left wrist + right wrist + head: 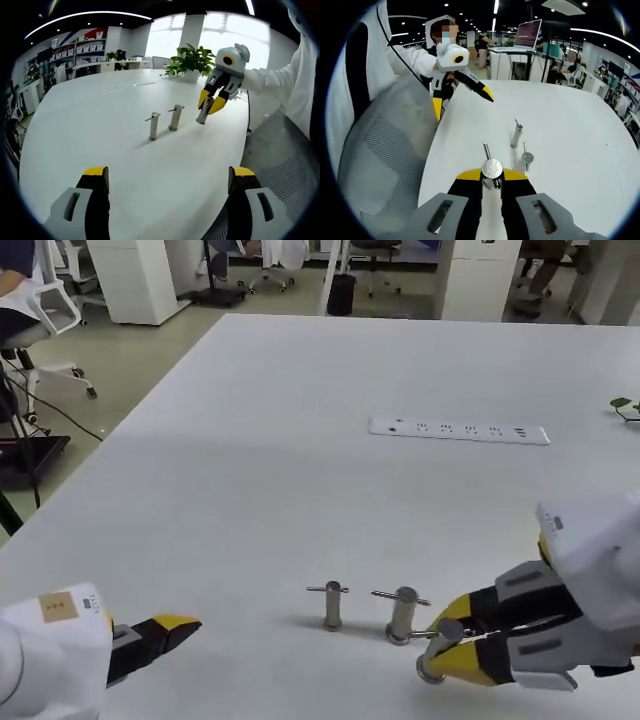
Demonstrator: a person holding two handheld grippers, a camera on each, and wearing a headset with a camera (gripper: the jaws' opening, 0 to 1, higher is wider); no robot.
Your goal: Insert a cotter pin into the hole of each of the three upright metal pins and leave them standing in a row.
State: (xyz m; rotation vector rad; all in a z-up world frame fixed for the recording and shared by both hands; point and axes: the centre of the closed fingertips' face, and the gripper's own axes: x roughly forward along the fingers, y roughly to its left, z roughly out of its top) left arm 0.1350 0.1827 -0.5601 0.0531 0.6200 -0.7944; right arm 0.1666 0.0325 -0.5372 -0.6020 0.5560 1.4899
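Two upright metal pins (332,606) (403,616) stand side by side near the table's front edge, each with a cotter pin through its top. Just right of them is a third metal pin (433,668), tilted, with my right gripper (450,641) shut on it; a thin cotter pin (486,149) sticks out at its head (491,169). The right gripper view has the two standing pins (517,134) (526,159) beyond its jaws. My left gripper (163,636) hovers at the lower left, open and holding nothing (167,176), facing the row (154,126) (175,117) (204,111).
A white power strip (458,430) lies further back on the white table (250,470). A potted plant (190,60) stands at the table's right end. Office chairs and cabinets stand beyond the far edge. The front edge is close behind the pins.
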